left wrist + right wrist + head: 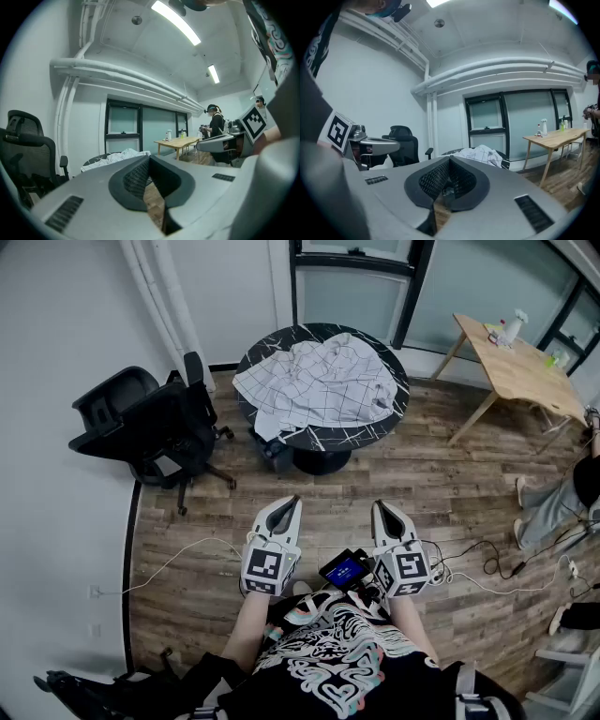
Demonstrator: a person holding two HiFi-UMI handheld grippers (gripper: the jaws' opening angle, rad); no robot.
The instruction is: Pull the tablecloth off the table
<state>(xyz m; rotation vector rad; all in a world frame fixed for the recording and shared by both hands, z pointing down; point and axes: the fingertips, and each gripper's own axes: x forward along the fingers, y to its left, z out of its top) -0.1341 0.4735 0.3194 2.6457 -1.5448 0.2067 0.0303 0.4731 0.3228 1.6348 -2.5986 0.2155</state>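
Note:
A white tablecloth [319, 381] with a thin dark grid lies crumpled on a round black marble-pattern table [398, 381] across the room; one corner hangs over the table's left front edge. The tablecloth [119, 155] shows small in the left gripper view, and the tablecloth [480, 153] shows beyond the jaws in the right gripper view. My left gripper [292, 502] and right gripper [382, 506] are held side by side near my body, well short of the table, pointing toward it. Both are shut with nothing between their jaws.
A black office chair [150, 423] stands left of the table near the white wall. A wooden table [520, 362] with bottles stands at the back right. Another person [562, 498] is at the right edge. White cables [487, 582] run across the wood floor.

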